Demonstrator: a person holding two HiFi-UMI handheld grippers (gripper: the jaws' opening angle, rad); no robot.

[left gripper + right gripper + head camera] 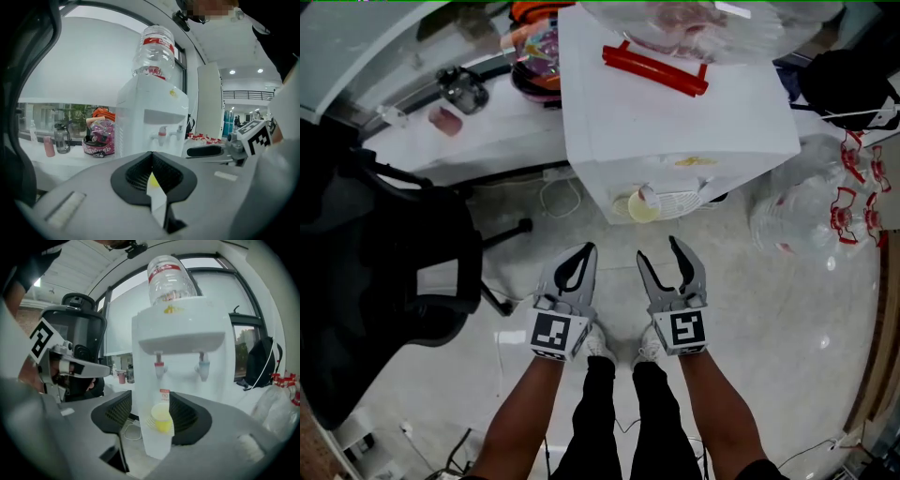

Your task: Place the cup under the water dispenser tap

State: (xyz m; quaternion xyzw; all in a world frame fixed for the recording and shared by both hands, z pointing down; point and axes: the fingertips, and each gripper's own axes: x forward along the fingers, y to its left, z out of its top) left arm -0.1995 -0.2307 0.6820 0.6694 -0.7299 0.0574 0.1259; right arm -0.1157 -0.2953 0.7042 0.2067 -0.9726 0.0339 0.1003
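A small yellow cup (643, 208) stands on the drip tray of the white water dispenser (675, 122), below the red tap (159, 366) and left of the blue tap (202, 369). In the right gripper view the cup (162, 417) shows beyond the gap between the jaws, well ahead of them. My right gripper (659, 251) hangs open in front of the dispenser with nothing between its pads. Beside it on the left, my left gripper (584, 251) has its tips touching and holds nothing. Through the left gripper (151, 154) only a sliver of yellow shows.
A black office chair (375, 272) stands at the left. Large clear water bottles (816, 216) lie at the right of the dispenser. A ledge (469, 131) behind holds a helmet (534, 56) and small bottles. A cable (558, 197) lies on the floor by the dispenser's base.
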